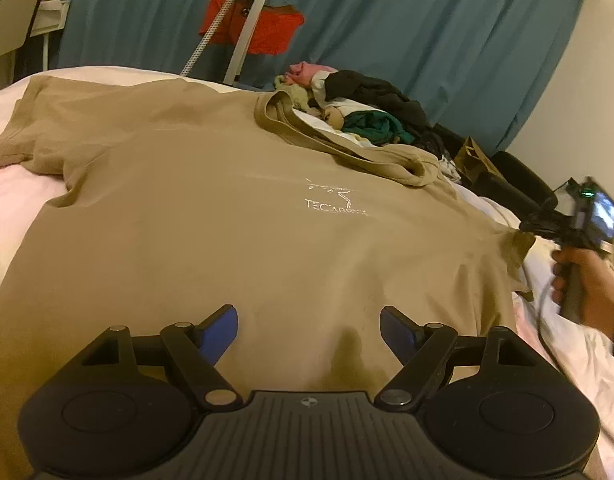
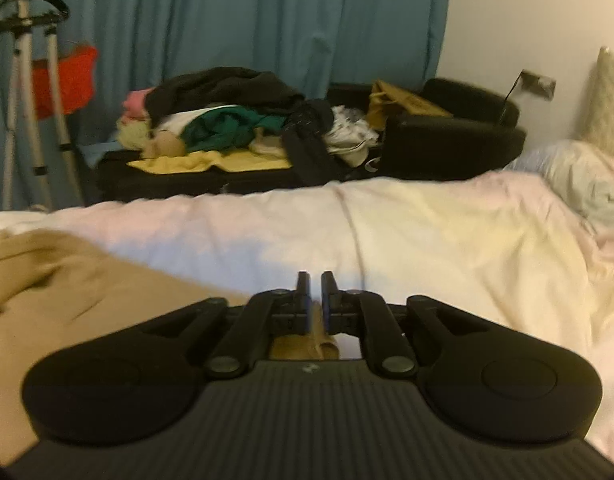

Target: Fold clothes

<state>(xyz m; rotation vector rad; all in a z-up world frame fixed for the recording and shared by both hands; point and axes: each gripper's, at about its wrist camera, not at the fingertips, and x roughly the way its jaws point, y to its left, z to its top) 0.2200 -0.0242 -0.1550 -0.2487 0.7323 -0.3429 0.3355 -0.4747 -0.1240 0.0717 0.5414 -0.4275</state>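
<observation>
Left wrist view: the left gripper (image 1: 309, 330) is hovering over the lower part of a tan T-shirt (image 1: 211, 216), its blue-padded jaws standing wide apart with nothing between them. The T-shirt is lying spread flat, front up, on a bed with a pale sheet (image 1: 3, 204); one sleeve is reaching toward the upper left, and a white printed logo (image 1: 334, 202) is showing near the chest. At the right edge, a hand (image 1: 587, 284) is holding the right gripper's handle beside the shirt's other sleeve (image 1: 515, 248). A pile of clothes (image 1: 359, 108) is lying beyond the collar, in front of a teal curtain (image 1: 427, 32).

Right wrist view: the right gripper (image 2: 316, 282) is pointing across the sheet (image 2: 427, 232), its jaws standing only slightly parted. A strip of tan fabric is showing low in the narrow gap, nearer the gripper body; whether the pads are pressing on it cannot be told. The T-shirt (image 2: 67, 280) is lying to the left, blurred. The clothes pile (image 2: 235, 120) is resting on a black sofa (image 2: 447, 140) behind the bed.
</observation>
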